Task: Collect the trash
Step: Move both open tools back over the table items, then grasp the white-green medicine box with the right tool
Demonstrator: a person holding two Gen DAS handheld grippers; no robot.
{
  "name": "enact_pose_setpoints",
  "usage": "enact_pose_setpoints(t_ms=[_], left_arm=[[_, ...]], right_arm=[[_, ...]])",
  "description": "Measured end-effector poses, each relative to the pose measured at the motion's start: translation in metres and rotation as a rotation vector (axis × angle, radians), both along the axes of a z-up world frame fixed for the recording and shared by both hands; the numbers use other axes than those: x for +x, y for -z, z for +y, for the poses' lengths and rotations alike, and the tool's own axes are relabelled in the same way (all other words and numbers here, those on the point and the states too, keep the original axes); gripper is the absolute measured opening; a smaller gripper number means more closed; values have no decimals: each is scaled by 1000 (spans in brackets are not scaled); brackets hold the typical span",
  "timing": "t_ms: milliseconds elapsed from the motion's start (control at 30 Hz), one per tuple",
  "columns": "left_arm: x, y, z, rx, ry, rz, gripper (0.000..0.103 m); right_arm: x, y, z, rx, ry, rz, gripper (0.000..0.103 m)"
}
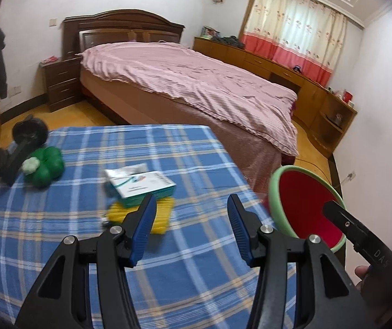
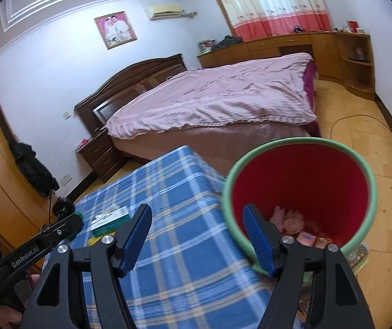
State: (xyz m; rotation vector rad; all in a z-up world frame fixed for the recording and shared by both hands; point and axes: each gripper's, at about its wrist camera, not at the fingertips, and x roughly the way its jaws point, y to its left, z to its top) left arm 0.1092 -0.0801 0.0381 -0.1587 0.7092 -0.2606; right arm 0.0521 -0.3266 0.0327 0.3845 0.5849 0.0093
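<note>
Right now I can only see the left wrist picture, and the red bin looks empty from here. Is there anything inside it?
Observer: Yes. In the right wrist view the red bin has pink crumpled scraps and small packets lying at its bottom.
Operator: Is my other hand-held gripper holding something?
Observer: No. The right hand-held gripper is open and empty.
Operator: Is anything lying near the bin?
Observer: A printed paper lies on the floor right beside the bin's base.
</note>
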Motion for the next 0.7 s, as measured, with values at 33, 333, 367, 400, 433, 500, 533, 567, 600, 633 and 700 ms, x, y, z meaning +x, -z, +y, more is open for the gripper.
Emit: enact_pose_setpoints(t_ms=[33,333,367,400,433,500,533,567,600,633,700], left_arm=[[0,1,5,-2,-9,3,54],[-2,9,55,-19,-105,20,54],[-2,10,61,-17,-121,19,54],[-3,12,66,-15,-135,18,54],[-2,13,71,-16,-148,20,54],[1,18,81,-25,-169,30,54],[3,20,85,-29,-176,36,54],[4,23,90,-36,-189,44,54],[5,24,94,-39,-197,47,54],[6,26,98,-40,-208,50,54],[8,30,107,-40,-242,52,54]], right_arm=[[1,-1,6,-6,-11,0,72],[17,-5,53,-16,-98,16,73],[18,-6,59,-23,-106,17,74],[21,-6,66,-33,-119,19,74],[21,-6,70,-38,-126,21,74],[26,-6,82,-51,-146,26,74],[29,-6,88,-55,-155,29,74],[32,-5,91,-57,-161,31,75],[36,-4,96,-57,-171,35,75],[39,-2,100,-56,-178,38,77],[48,2,110,-49,-195,51,84]])
